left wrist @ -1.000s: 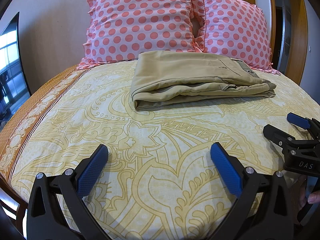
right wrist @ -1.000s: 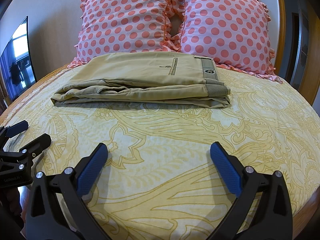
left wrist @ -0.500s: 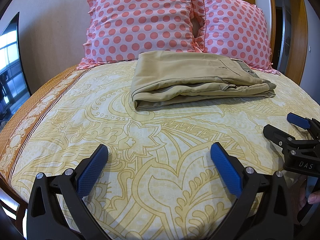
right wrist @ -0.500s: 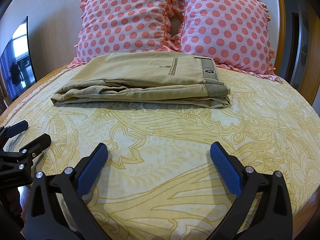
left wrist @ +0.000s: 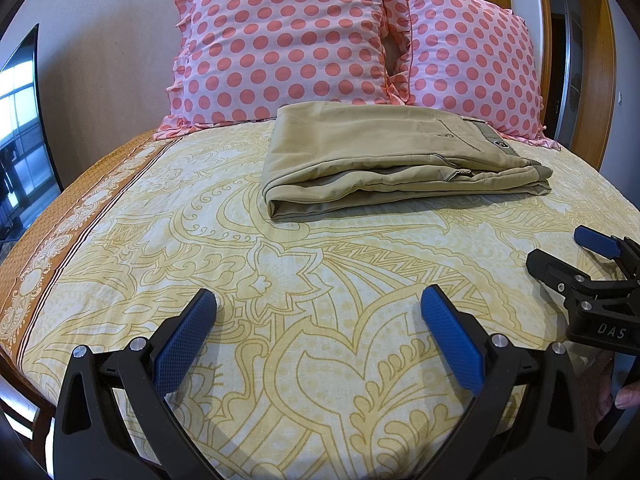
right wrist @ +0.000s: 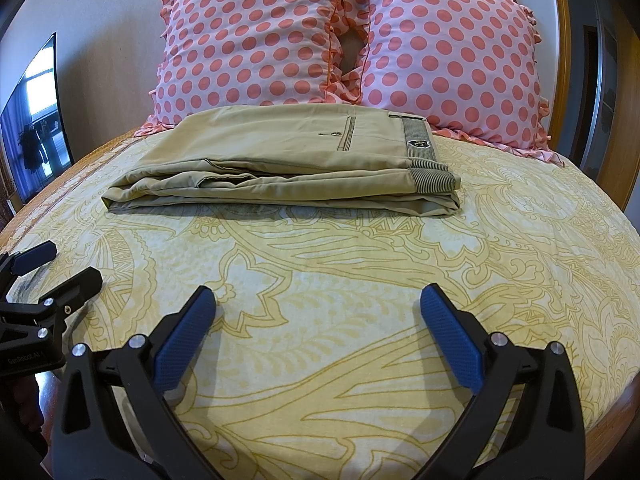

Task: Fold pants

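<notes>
Khaki pants (left wrist: 384, 156) lie folded in a flat stack at the far side of the yellow patterned bedspread (left wrist: 280, 320), just in front of 2 pink polka-dot pillows (right wrist: 352, 36). Left gripper (left wrist: 318, 320) and right gripper (right wrist: 318, 320) hover near, jaws spread wide, holding nothing.

The folded pants (left wrist: 384, 156) (right wrist: 288, 160) lie on the bed (left wrist: 280, 280) (right wrist: 360, 280), just in front of two pillows (left wrist: 288, 36) (right wrist: 256, 40) side by side at its head. Both grippers sit near the foot, well apart from the pants: the left gripper (left wrist: 318, 332) to the left, the right gripper (right wrist: 318, 332) to the right. A screen (left wrist: 20, 132) stands left of the bed.
</notes>
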Demonstrator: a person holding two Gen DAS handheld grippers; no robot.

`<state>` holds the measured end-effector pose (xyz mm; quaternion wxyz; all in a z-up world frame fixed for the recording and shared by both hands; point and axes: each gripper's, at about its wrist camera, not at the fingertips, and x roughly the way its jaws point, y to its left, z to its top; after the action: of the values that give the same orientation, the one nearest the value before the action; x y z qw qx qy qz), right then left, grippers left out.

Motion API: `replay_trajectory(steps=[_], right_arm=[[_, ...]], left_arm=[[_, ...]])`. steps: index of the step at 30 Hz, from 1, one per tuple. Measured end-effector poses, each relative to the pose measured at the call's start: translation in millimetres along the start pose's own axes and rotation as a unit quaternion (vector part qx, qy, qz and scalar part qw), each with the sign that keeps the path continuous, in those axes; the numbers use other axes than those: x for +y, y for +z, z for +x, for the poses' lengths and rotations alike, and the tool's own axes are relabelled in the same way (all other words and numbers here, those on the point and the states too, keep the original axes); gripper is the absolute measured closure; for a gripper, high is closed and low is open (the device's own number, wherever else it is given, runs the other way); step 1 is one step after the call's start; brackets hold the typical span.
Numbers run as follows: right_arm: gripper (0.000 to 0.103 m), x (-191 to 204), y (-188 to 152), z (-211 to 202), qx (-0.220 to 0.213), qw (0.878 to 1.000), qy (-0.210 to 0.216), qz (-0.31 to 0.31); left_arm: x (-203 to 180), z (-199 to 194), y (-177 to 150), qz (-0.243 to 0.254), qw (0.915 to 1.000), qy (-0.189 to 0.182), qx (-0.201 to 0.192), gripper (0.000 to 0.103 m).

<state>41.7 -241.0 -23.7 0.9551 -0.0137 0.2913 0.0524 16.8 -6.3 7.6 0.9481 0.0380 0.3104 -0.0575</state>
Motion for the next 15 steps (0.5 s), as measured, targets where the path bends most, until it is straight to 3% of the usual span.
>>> replay_trajectory(steps=[15], right_arm=[[0.002, 0.2, -0.2, -0.1, -0.001, 1.0, 0.0, 0.0]], left_arm=[[3.7, 1.0, 3.0, -0.004, 1.0, 0.001, -0.001, 0.001]])
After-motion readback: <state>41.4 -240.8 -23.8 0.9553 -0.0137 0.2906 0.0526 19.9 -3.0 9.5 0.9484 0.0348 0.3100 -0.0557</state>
